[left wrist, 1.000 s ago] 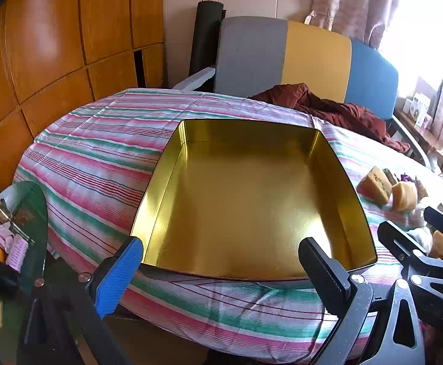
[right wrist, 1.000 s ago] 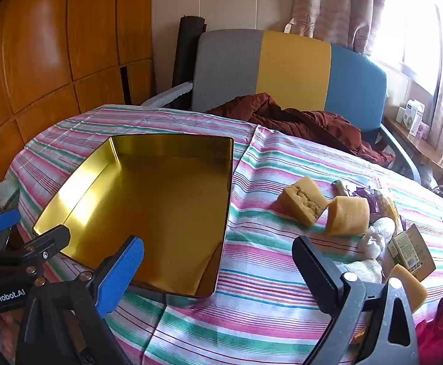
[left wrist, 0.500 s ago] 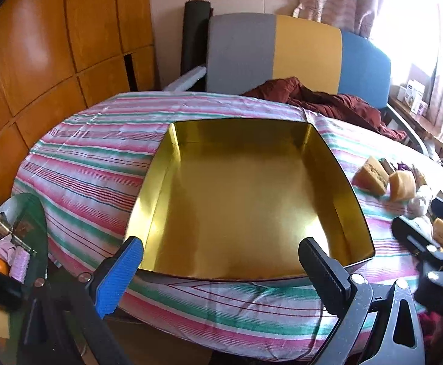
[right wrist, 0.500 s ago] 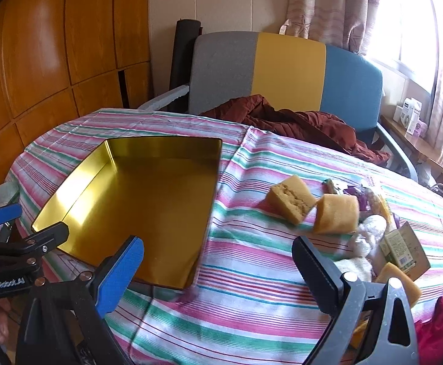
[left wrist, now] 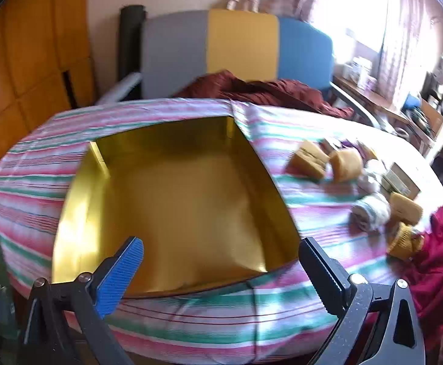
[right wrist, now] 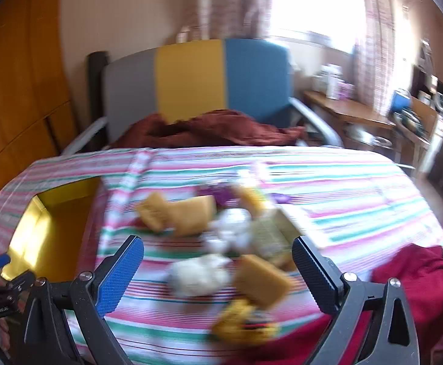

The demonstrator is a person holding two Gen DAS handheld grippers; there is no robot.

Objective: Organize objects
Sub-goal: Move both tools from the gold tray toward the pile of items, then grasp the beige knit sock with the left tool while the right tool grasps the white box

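Both tools (left wrist: 220, 263) (right wrist: 218, 261) spread w/ nothing between, over striped table (right wrist: 358, 200).

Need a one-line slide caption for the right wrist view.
Open right gripper faces blurred sponges and clutter on striped tablecloth.

Daylight pours through the window (right wrist: 312, 3) at upper right, blown out to white in both views. Motion blur smears both pictures, worst over the sponges (right wrist: 261, 279) in the right wrist view. Glare streaks the gold tray's (left wrist: 69, 213) left wall, and fisheye distortion bends the edges.
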